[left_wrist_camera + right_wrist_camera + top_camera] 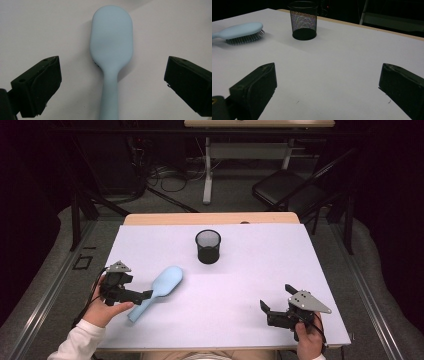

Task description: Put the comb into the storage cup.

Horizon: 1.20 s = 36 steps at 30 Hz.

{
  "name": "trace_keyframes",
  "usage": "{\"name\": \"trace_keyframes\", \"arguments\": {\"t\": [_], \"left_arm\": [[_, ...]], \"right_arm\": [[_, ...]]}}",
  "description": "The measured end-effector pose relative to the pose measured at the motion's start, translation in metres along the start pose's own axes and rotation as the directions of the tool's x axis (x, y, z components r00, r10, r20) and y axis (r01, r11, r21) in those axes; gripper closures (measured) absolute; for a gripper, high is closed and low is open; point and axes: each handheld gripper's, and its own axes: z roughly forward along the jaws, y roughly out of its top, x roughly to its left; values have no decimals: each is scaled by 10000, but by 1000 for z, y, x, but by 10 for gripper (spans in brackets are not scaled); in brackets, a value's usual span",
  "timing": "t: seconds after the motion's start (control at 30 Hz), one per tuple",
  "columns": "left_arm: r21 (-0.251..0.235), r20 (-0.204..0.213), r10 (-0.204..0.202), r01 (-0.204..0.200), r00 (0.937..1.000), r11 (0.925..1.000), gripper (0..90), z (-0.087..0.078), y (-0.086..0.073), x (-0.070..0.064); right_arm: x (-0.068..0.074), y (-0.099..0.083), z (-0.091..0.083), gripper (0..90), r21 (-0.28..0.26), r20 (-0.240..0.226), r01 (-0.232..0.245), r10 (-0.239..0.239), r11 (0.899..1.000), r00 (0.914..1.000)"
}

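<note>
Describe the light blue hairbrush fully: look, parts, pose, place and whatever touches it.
The hairbrush is pale blue with a smooth, matte, plastic-looking back, an oval paddle head and a slim handle. It lies bristle-side down on the white table, handle toward the person; thin metallic-looking bristles show in the right gripper view. The left gripper stands open astride its handle, not visibly touching it.

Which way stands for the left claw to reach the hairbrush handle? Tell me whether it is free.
Probably yes. The left claw is open, its jaws either side of the hairbrush handle, nothing between them. The mesh cup stands well away.
</note>
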Motion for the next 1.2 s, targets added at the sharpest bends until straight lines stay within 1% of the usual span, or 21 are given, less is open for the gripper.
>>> {"name": "trace_keyframes", "arguments": {"t": [0.17, 0.23, 0.33, 0.43, 0.53, 0.67, 0.77, 0.93, 1.03, 1.13, 1.2], "left_arm": [[52, 16, 39, -39, 10000, 10000, 10, -1, 2, 0], [208, 21, 116, -117, 9999, 9997, 10, -1, 2, 1], [304, -76, 166, -164, 9998, 9994, 10, -1, 3, 1], [444, -76, 231, -227, 9997, 9988, 10, -2, 5, 1], [587, 104, 234, -240, 9997, 9980, 10, -1, 6, 2], [835, 45, 410, -412, 9992, 9957, 10, -1, 9, 2], [1154, -76, 625, -612, 9980, 9914, 10, 1, 11, 1], [1707, -113, 884, -852, 9960, 9816, 10, 5, 13, -2], [1929, -149, 1072, -1023, 9941, 9759, 10, 8, 14, -4], [2044, -216, 1170, -1101, 9929, 9727, 11, 10, 16, -6], [2119, -213, 1153, -1083, 9931, 9713, 11, 12, 17, -6]], "right_arm": [[0, 0, 0, 11, 26, -9, -2, 2, 10000, 10000], [0, 0, 0, 12, 20, -2, 4, -4, 10000, 10000], [0, 0, 0, 11, 48, -7, 14, -14, 10000, 10000], [0, 0, 1, 12, 24, -3, 13, -13, 10000, 10000], [0, 0, 1, 11, 31, 1, 9, -9, 10000, 10000], [0, 0, 0, 11, 24, 6, 3, -3, 10000, 10000], [0, 0, 1, 11, 18, 7, 8, -8, 10000, 10000], [0, 0, 1, 12, 27, 11, 16, -16, 10000, 10000], [0, 0, 1, 12, 46, 3, 25, -25, 10000, 10000], [0, 0, 1, 11, 53, -5, 10, -10, 10000, 10000], [0, 0, 1, 12, 46, -1, 25, -25, 10000, 10000]]}}
